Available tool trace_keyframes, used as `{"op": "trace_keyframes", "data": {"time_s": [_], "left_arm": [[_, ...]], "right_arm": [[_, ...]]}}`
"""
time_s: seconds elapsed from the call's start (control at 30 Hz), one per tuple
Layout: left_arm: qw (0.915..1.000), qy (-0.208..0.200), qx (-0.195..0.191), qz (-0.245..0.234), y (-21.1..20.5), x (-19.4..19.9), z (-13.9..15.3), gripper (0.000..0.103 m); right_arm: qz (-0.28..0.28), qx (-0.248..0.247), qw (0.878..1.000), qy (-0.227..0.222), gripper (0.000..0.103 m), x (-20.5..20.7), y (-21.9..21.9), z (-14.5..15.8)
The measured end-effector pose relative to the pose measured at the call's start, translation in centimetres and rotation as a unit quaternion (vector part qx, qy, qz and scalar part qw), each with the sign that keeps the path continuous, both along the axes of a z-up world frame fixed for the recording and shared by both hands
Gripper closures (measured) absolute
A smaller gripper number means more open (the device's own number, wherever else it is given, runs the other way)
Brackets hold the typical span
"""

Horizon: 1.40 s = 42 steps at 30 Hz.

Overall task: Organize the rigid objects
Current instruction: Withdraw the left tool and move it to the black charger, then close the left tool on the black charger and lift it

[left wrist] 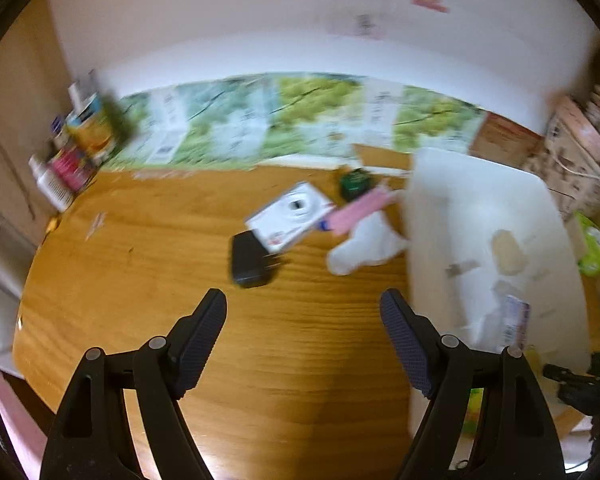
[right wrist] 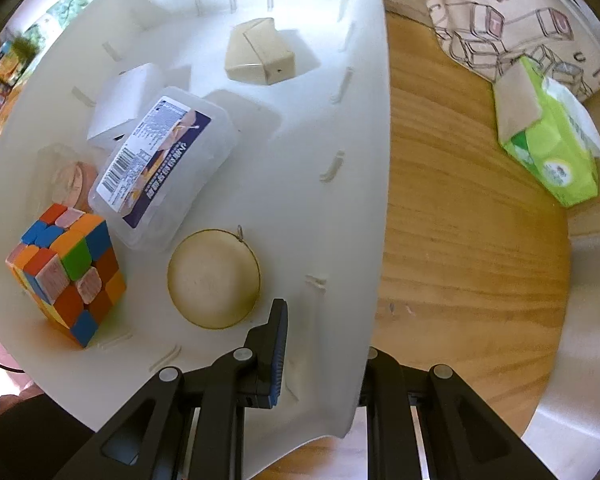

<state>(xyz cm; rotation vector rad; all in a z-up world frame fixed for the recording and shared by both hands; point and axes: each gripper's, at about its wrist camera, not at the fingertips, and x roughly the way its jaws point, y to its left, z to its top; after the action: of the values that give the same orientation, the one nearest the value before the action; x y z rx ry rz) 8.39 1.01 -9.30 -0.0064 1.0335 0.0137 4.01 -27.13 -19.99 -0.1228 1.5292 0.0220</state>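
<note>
My left gripper (left wrist: 303, 298) hangs open over the wooden table (left wrist: 160, 264) with nothing between its fingers. Ahead of it lie a black box (left wrist: 250, 258), a white flat box (left wrist: 290, 216), a pink item (left wrist: 360, 210), a green tin (left wrist: 354, 184) and a white cloth (left wrist: 366, 248). The view is blurred. My right gripper (right wrist: 324, 332) points down, shut on the wall of the white bin (right wrist: 340, 220), one finger inside and one outside. In the bin lie a colour cube (right wrist: 68, 272), a clear labelled box (right wrist: 164, 164), a round beige disc (right wrist: 214, 278) and a beige angular box (right wrist: 258, 54).
The white bin (left wrist: 480, 216) stands to the right of the left gripper. A green tissue pack (right wrist: 552, 148) and a printed bag (right wrist: 500, 12) sit beyond it. Boxes and bottles (left wrist: 80, 148) crowd the far left corner. A leaf-print sheet (left wrist: 300, 116) lines the back.
</note>
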Motion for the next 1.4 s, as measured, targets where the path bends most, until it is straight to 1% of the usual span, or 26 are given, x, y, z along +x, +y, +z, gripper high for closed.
{"op": "trace_keyframes", "data": {"time_s": [0.13, 0.27, 0.33, 0.4, 0.5, 0.73, 0.97, 1.03, 1.1, 1.17, 1.27, 1.4], "left_arm": [[0.9992, 0.025, -0.008, 0.028, 3.1, 0.2, -1.8, 0.021], [0.9975, 0.051, -0.023, 0.044, 5.4, 0.6, -3.5, 0.021], [0.9962, 0.065, -0.034, 0.048, 6.2, 1.2, -4.3, 0.021], [0.9942, 0.079, -0.053, 0.051, 6.9, 1.8, -5.1, 0.021], [0.9907, 0.100, -0.078, 0.049, 7.3, 2.9, -6.3, 0.021], [0.9861, 0.124, -0.105, 0.033, 7.3, 5.9, -8.3, 0.021], [0.9744, 0.163, -0.151, 0.034, 7.2, 8.3, -10.9, 0.021], [0.9767, 0.150, -0.149, 0.035, 7.1, 8.6, -10.8, 0.020], [0.9771, 0.148, -0.149, 0.033, 6.9, 9.1, -11.0, 0.020], [0.9796, 0.140, -0.140, 0.034, 6.7, 9.4, -11.0, 0.020], [0.9835, 0.131, -0.118, 0.039, 6.5, 9.6, -11.1, 0.020], [0.9869, 0.124, -0.078, 0.068, 6.7, 9.8, -11.4, 0.020]], "right_arm": [[-0.016, 0.004, 1.000, 0.005, 0.084, 0.1, -0.3, 0.3], [-0.030, 0.003, 0.999, 0.017, 0.084, 0.4, -0.6, 0.2], [-0.036, 0.003, 0.999, 0.020, 0.084, 0.4, -0.8, 0.0], [-0.045, -0.001, 0.999, 0.025, 0.084, 1.1, -1.1, -0.2], [-0.054, -0.009, 0.998, 0.031, 0.084, 1.6, -0.9, -0.5], [-0.079, -0.029, 0.996, 0.040, 0.084, 2.2, -0.2, -0.7], [-0.106, -0.039, 0.993, 0.045, 0.084, 2.7, 0.0, -0.9], [-0.111, -0.043, 0.992, 0.046, 0.084, 2.8, 0.1, -1.0], [-0.115, -0.046, 0.991, 0.049, 0.083, 3.0, 0.1, -1.1], [-0.118, -0.050, 0.990, 0.052, 0.083, 3.1, 0.2, -1.1], [-0.121, -0.056, 0.990, 0.056, 0.083, 3.3, 0.3, -1.4], [-0.120, -0.060, 0.989, 0.062, 0.082, 3.3, 0.4, -1.8]]}}
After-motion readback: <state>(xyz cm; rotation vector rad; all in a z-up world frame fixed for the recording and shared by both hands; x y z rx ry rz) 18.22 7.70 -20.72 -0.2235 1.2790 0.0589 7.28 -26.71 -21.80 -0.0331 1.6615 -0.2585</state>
